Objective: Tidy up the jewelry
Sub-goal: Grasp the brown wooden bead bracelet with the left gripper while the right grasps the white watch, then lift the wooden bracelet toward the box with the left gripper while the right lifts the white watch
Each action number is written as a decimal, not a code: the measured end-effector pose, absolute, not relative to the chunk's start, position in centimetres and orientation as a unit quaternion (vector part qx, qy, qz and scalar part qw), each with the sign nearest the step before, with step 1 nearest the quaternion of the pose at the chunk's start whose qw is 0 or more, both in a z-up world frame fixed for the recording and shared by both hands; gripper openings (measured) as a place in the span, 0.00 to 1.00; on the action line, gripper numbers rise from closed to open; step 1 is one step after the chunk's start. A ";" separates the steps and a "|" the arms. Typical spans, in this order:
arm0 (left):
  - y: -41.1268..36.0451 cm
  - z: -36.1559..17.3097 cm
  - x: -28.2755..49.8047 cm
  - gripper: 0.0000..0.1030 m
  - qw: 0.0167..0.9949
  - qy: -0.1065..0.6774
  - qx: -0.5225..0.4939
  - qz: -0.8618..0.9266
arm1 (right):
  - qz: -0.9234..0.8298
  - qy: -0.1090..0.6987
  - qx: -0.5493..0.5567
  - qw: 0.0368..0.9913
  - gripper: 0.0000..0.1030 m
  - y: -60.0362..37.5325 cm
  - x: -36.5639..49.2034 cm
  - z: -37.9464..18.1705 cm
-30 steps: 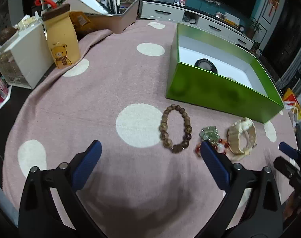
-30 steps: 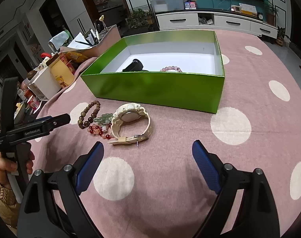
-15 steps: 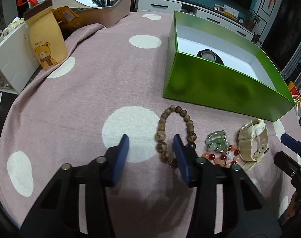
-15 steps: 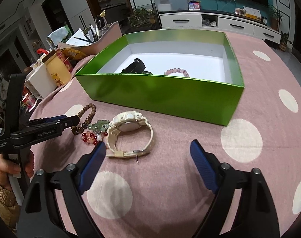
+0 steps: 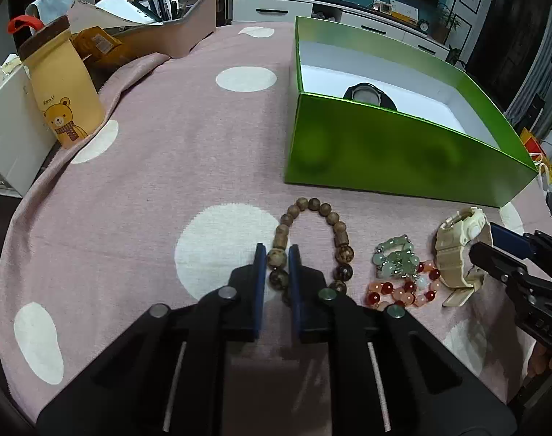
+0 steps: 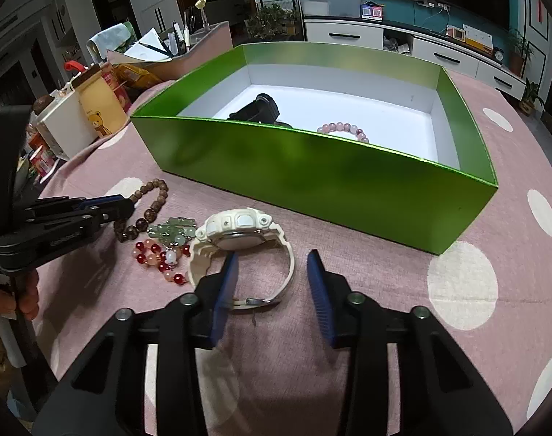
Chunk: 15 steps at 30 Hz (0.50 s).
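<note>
A brown wooden bead bracelet [image 5: 339, 230] lies on the pink dotted cloth. My left gripper [image 5: 277, 254] is closing on its left side, and one bead fills the gap between the blue pads. To its right lie a jade green bead piece [image 5: 396, 258], a red and pink bead bracelet [image 5: 399, 290] and a cream watch [image 6: 239, 229]. My right gripper [image 6: 274, 272] is closing around the watch's strap loop, its right pad still clear of the strap. Behind them, the green box [image 6: 312, 174] holds a black watch [image 6: 261, 107] and a pink bead bracelet [image 6: 343, 129].
A yellow bear bottle [image 5: 63, 98] and a white box [image 5: 3, 138] stand at the cloth's left edge. A tray of pens and papers [image 5: 167, 36] sits at the back left. A hand [image 6: 25, 294] holds the left gripper's handle.
Both grippers came down and forward onto the jewelry. The left jaws narrowed from wide apart onto the brown beads. The right jaws narrowed around the cream watch's strap.
</note>
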<state>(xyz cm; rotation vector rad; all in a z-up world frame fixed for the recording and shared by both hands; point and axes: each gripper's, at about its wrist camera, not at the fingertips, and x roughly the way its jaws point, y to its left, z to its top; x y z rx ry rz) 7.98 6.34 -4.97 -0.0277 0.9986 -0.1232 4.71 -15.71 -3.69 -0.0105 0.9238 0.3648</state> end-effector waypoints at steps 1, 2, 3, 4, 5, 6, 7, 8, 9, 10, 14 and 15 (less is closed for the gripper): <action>6.4 -5.0 8.0 0.11 0.876 0.478 -0.013 -0.060 | 0.174 0.445 -0.006 0.878 0.32 -15.6 4.8 -3.9; 6.4 -5.0 8.0 0.11 0.877 0.477 -0.014 -0.062 | 0.173 0.447 -0.007 0.877 0.29 -15.6 4.9 -4.0; 6.5 -5.0 7.9 0.11 0.877 0.476 -0.015 -0.062 | 0.173 0.448 -0.007 0.877 0.27 -15.6 4.9 -4.1; 6.5 -5.0 7.8 0.11 0.877 0.475 -0.016 -0.063 | 0.173 0.447 -0.007 0.878 0.27 -15.6 4.9 -4.2; 6.5 -5.0 7.8 0.11 0.878 0.475 -0.018 -0.064 | 0.171 0.446 -0.009 0.879 0.25 -15.5 4.9 -4.2; 6.6 -5.0 7.8 0.10 0.878 0.474 -0.021 -0.064 | 0.170 0.444 -0.012 0.880 0.23 -15.5 4.9 -4.1; 6.7 -5.0 7.8 0.10 0.878 0.474 -0.024 -0.065 | 0.169 0.442 -0.016 0.881 0.21 -15.4 4.9 -4.1; 6.7 -5.0 7.7 0.10 0.878 0.474 -0.028 -0.066 | 0.166 0.440 -0.018 0.882 0.12 -15.5 4.9 -4.1; 6.7 -4.9 7.7 0.10 0.878 0.474 -0.029 -0.066 | 0.167 0.439 -0.017 0.883 0.10 -15.6 4.9 -4.0; 6.7 -4.8 7.6 0.10 0.878 0.472 -0.030 -0.066 | 0.168 0.438 -0.014 0.883 0.09 -15.7 4.9 -3.9; 6.5 -4.1 7.1 0.10 0.883 0.462 -0.032 -0.073 | 0.163 0.427 -0.014 0.890 0.09 -15.8 4.7 -3.3; 6.5 -3.8 7.0 0.10 0.885 0.459 -0.032 -0.074 | 0.162 0.424 -0.014 0.891 0.09 -15.9 4.5 -3.2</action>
